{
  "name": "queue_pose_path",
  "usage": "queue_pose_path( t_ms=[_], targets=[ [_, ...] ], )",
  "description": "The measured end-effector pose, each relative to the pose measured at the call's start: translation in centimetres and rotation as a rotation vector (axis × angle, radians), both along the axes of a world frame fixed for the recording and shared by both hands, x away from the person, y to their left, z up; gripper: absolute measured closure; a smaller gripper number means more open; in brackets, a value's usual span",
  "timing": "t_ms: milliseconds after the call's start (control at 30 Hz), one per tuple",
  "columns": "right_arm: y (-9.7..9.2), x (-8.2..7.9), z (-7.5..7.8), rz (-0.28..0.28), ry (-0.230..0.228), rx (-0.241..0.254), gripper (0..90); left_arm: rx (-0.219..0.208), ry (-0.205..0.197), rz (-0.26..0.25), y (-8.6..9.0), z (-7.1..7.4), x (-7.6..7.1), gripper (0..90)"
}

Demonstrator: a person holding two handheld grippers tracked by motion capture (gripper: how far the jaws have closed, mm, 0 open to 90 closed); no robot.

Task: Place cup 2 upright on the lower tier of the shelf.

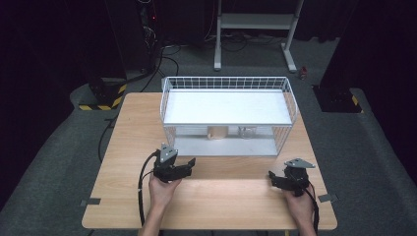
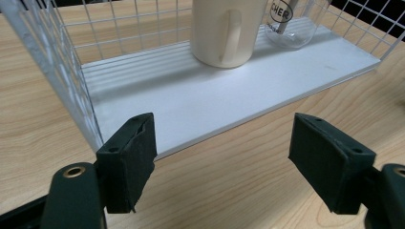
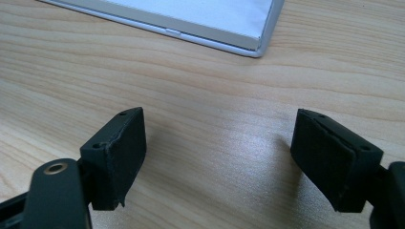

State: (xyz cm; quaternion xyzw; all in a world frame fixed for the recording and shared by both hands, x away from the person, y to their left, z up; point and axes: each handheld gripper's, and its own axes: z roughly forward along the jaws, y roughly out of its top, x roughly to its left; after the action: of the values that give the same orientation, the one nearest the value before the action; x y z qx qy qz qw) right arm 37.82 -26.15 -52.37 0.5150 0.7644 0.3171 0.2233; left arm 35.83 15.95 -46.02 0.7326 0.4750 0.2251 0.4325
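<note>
The left gripper [image 2: 222, 164] hangs low over the wooden table [image 1: 123, 162], jaws wide with nothing between them, facing the near left of the white wire rack [image 1: 228, 118]. On the rack's bottom shelf a cream mug [image 2: 227, 31] stands left of a clear glass [image 2: 293, 26]. At the near right, the right gripper [image 3: 219, 162] gapes, empty too.

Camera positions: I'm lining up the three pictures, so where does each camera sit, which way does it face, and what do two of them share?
High view: above the person's side, facing forward and down on the wooden table; forearms, left gripper, right gripper.
Left gripper view: rides the left gripper, faces the wire rack's lower shelf, cream mug, glass jar.
Right gripper view: rides the right gripper, faces tabletop, shelf corner.
Shared: high and left views show mug and jar.
</note>
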Motion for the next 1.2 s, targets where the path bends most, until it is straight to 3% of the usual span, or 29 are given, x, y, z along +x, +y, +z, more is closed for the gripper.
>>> queue_pose_path(
  t_ms=[633, 1200],
  targets=[
    [0.0, 0.0, 0.0, 0.0, 0.0, 0.0, 19.7, -0.014, 0.005, 0.045, 2.1, -0.9, -1.0, 24.5],
    [0.0, 0.0, 0.0, 0.0, 0.0, 0.0, 19.7, 0.016, 0.028, 0.086, 3.5, -2.2, -1.6, 24.5]
  ],
)
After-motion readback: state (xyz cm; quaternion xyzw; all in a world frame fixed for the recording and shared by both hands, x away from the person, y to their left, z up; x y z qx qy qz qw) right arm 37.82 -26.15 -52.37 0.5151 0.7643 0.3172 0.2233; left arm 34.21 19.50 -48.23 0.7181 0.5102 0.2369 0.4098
